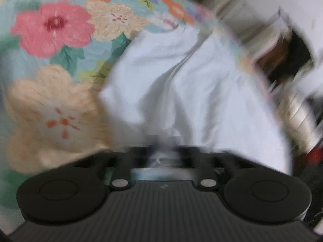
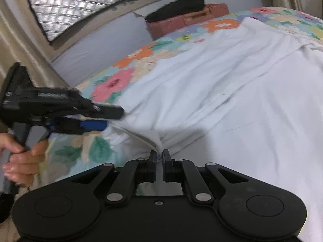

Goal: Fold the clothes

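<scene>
A white garment [image 2: 232,92] lies spread on a flower-print bedspread [image 2: 105,151]. My right gripper [image 2: 159,155] is shut on a fold of the garment at its near edge. My left gripper [image 2: 110,119] shows in the right wrist view at the left, held by a hand, its fingers pinching the garment's left edge. In the blurred left wrist view the white garment [image 1: 181,80] runs from my left gripper [image 1: 161,153], whose jaws are close together on cloth, across the bedspread [image 1: 52,30].
A reddish case [image 2: 187,20] with a black cloth [image 2: 177,6] on top lies at the far end of the bed. A window with a grille [image 2: 70,2] and beige curtains [image 2: 26,46] stand at the left. The bed's edge and room clutter [image 1: 288,56] show at the right.
</scene>
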The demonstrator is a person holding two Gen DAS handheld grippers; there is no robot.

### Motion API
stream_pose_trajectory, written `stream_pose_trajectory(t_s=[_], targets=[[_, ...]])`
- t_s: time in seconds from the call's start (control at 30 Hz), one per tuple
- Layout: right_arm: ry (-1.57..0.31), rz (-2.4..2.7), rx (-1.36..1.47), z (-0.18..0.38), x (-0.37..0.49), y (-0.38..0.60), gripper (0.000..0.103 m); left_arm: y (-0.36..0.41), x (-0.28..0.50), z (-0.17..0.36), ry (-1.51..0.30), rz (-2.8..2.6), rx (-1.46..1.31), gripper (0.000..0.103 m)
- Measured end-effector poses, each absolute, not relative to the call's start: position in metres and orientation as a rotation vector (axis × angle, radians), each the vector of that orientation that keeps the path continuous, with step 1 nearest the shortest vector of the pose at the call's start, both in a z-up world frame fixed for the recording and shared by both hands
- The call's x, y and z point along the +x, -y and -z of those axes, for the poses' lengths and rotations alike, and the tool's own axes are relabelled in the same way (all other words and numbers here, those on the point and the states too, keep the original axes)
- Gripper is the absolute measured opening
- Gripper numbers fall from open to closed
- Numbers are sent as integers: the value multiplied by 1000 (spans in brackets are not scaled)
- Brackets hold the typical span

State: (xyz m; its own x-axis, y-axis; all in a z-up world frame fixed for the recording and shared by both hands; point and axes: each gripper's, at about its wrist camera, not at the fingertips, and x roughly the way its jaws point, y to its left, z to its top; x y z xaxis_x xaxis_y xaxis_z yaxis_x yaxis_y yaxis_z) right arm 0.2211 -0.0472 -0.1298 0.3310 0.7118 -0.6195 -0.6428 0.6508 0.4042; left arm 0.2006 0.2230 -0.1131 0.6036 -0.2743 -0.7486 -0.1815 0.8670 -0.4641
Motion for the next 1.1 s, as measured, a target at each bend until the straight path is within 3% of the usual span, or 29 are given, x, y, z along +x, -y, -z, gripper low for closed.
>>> stream_pose_trajectory(t_s=[0.07,0.27,0.37,0.43,0.47,0.7,0.8,0.83,0.9,0.93,1.1], targets=[[-831,-944,77,123,211,43,7,-223,196,109,-925,-30,-435,2],[-820,-997,-109,121,190,16,6,-237,187,94,-829,-35,-529,4],[-834,-986,-132,124,191,16,6,-232,182,82,-782,-5,-505,22],[-832,-963,-160,122,190,19,8,-230,182,81,-776,29,-535,43],[-826,-955,-168,120,190,22,11,-229,184,82,-781,47,-553,44],[-784,-936,-191,113,189,27,12,-218,202,117,-913,122,-700,43],[-763,-928,-189,110,193,25,13,-207,201,112,-882,143,-645,8],[-757,-928,-186,109,194,24,17,-202,200,105,-854,139,-591,8],[-745,-925,-192,107,194,21,45,-192,196,90,-782,116,-474,8],[-732,-913,-208,106,194,18,51,-187,193,83,-748,105,-418,8],[-695,-891,-291,105,192,7,53,-162,176,55,-656,38,-151,11]])
